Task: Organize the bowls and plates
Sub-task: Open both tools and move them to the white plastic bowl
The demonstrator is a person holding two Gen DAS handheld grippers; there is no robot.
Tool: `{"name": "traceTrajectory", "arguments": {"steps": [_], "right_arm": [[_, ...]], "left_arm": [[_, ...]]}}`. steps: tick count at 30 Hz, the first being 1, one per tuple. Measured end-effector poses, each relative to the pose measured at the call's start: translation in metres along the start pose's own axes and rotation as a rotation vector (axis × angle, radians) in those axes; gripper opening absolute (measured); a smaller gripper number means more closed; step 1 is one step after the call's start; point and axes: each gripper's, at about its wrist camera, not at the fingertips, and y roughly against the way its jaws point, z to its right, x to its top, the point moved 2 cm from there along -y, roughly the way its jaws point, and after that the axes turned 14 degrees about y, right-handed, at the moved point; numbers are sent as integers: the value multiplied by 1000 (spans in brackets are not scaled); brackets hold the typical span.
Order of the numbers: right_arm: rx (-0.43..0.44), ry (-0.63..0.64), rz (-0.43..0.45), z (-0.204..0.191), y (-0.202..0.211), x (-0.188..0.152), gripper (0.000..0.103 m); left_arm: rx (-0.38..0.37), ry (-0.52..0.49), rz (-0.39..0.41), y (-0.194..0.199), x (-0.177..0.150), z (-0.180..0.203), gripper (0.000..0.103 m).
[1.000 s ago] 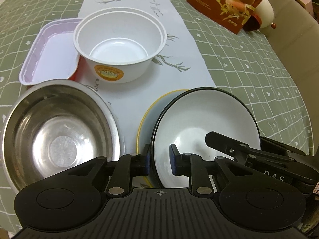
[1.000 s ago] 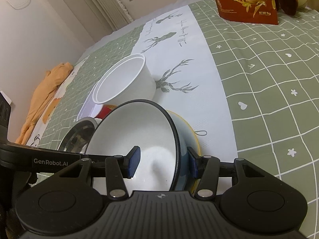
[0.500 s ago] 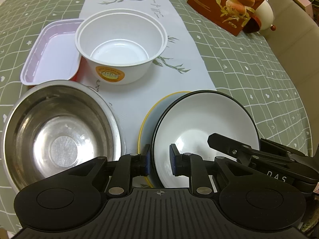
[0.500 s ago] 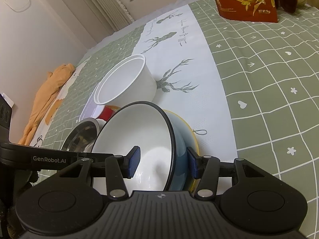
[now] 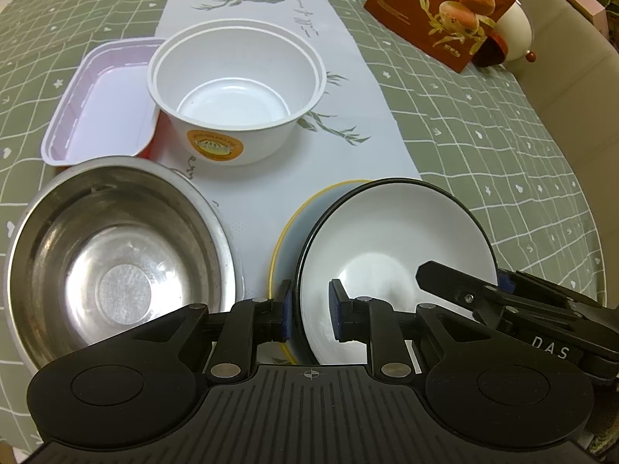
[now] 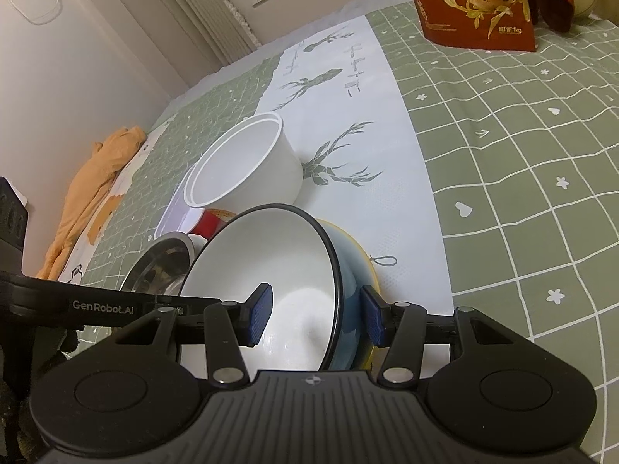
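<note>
Left wrist view. Recorded 1 white enamel bowl with a black rim [image 5: 390, 232] resting tilted in a pale blue plate with a yellow rim [image 5: 288, 239], near the front edge of the white deer-print runner [image 5: 271, 11]. Found the left gripper [image 5: 309, 309] astride the bowl's near-left rim, 1 blue pad just outside the rim and 1 inside, clenched narrowly on that rim. Found the right gripper [image 5: 462, 276] entering from the right, 1 finger over the white interior and 1 blue pad at the outer rim. Noted a round stainless steel bowl [image 5: 116, 251] just left of the plate, empty. Noted behind it a white plastic tub with an orange label [image 5: 236, 89], upright, and beside that a shallow rectangular tray with a pinkish rim [image 5: 104, 116], touching or nearly so. Observed a brown snack bag printed with buns [image 5: 445, 11] well apart at the far right on the green checked tablecloth [image 5: 483, 135].

Right wrist view. Confirmed the black-rimmed bowl's right wall standing between the right gripper's 2 pads, its blue underside facing the outer pad. Could not tell whether those pads pressed the wall or merely straddled it. Confirmed the bowl leaning, its lower edge inside the yellow-rimmed plate. Saw the steel bowl partly hidden behind it, a red object [image 6: 209, 222] between steel bowl and tub, and an orange cloth [image 6: 89, 193] at the far left table edge.
</note>
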Motion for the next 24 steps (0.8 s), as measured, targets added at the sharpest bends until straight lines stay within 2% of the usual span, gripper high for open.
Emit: {"name": "traceTrajectory", "arguments": {"steps": [9, 13, 19, 24], "right_arm": [[-78, 49, -3, -5, 1, -4, 47], [-104, 13, -5, -8, -3, 1, 49], [-207, 156, -90, -36, -20, 18, 49], [-283, 220, -186, -49, -36, 30, 51]], "left_arm": [[-62, -3, 24, 1, 0, 0, 21], [-85, -4, 36, 0, 2, -6, 21], [-100, -51, 64, 1, 4, -14, 21], [-108, -168, 147, 3, 9, -10, 21]]}}
